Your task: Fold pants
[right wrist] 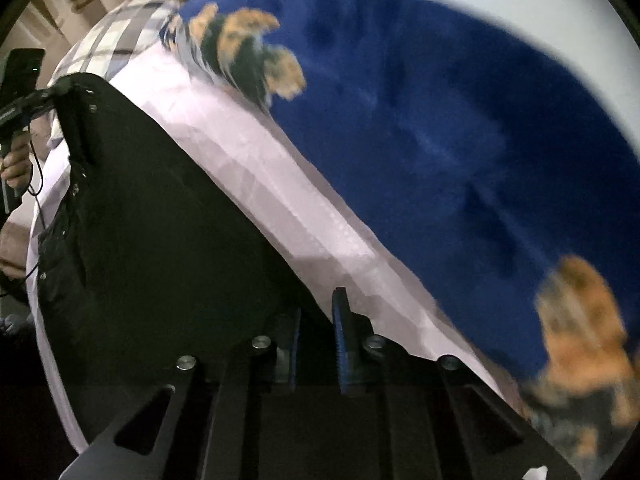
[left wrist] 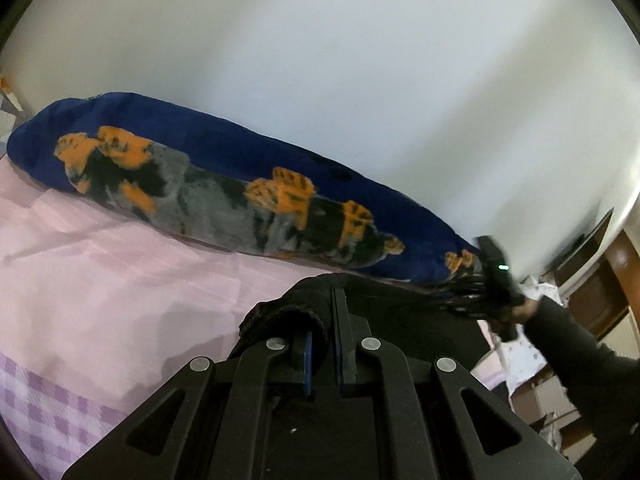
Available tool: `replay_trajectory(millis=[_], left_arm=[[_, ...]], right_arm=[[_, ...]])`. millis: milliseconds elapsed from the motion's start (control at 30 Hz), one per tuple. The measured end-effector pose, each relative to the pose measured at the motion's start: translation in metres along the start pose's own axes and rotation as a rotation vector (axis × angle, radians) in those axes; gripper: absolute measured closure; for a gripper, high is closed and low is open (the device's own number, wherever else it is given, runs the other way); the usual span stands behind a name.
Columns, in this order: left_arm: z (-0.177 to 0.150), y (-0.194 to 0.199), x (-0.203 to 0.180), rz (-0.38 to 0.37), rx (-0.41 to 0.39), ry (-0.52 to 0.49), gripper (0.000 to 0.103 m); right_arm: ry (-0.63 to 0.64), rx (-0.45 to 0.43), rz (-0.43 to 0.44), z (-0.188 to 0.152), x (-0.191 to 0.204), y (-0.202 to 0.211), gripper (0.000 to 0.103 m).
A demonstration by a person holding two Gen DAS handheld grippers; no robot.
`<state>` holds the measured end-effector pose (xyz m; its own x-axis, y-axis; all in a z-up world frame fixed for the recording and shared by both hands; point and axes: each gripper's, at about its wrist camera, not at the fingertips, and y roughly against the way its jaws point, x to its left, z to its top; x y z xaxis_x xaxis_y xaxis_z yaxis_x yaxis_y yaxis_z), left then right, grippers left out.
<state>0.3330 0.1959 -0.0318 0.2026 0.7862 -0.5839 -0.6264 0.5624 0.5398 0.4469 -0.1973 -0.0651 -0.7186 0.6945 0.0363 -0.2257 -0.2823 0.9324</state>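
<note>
1. While the left gripper (left wrist: pixel 322 344) fills the lower middle of the left wrist view, its two fingers stand close together and pinch a thick ribbed edge of the black pants (left wrist: pixel 296 308), which bulges up between and over the fingertips.
2. From this edge the pants run toward the right of the frame, where the right gripper (left wrist: pixel 496 280) is seen from outside, blurred, with a small green light on it.
3. A pink bed sheet (left wrist: pixel 100 280) covers the left half, and a rolled blue blanket (left wrist: pixel 224 184) with orange and grey print lies across the middle, under a white wall (left wrist: pixel 360 60).
4. When we look at the right wrist view, the right gripper (right wrist: pixel 316 340) is at the bottom centre; its fingers are near each other, but I cannot tell whether cloth is caught between them, as all is dark there.
5. The pants (right wrist: pixel 160 220) spread as a wide black sheet over the left centre, reaching the left gripper (right wrist: pixel 24 100) at the left edge.
6. The blue blanket (right wrist: pixel 440 140) fills the upper right, and the pink sheet (right wrist: pixel 260 168) lies between it and the pants.
</note>
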Motion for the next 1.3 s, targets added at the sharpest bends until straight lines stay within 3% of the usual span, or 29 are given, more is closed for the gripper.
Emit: replay_trajectory(millis=[133, 300, 533, 667, 967, 1300], left_arm=[[-0.003, 0.009, -0.001, 0.012, -0.001, -0.020, 0.095], [-0.012, 0.036, -0.022, -0.018, -0.005, -0.093, 0.095], [-0.058, 0.075, -0.047, -0.041, 0.055, -0.180, 0.094], [-0.096, 0.090, -0.046, -0.030, 0.132, -0.184, 0.091], [-0.171, 0.081, -0.030, 0.100, 0.290, -0.208, 0.090], [-0.190, 0.077, -0.036, 0.224, 0.319, -0.249, 0.081]], right_arm=[[-0.034, -0.087, -0.108, -0.026, 0.033, 0.046, 0.093], [-0.076, -0.131, -0.200, -0.067, 0.083, 0.078, 0.093], [-0.207, -0.145, -0.176, -0.133, 0.136, 0.081, 0.094], [-0.270, -0.117, -0.138, -0.166, 0.155, 0.069, 0.094], [-0.345, -0.069, -0.131, -0.197, 0.173, 0.028, 0.094], [-0.425, -0.088, -0.177, -0.198, 0.176, 0.021, 0.088]])
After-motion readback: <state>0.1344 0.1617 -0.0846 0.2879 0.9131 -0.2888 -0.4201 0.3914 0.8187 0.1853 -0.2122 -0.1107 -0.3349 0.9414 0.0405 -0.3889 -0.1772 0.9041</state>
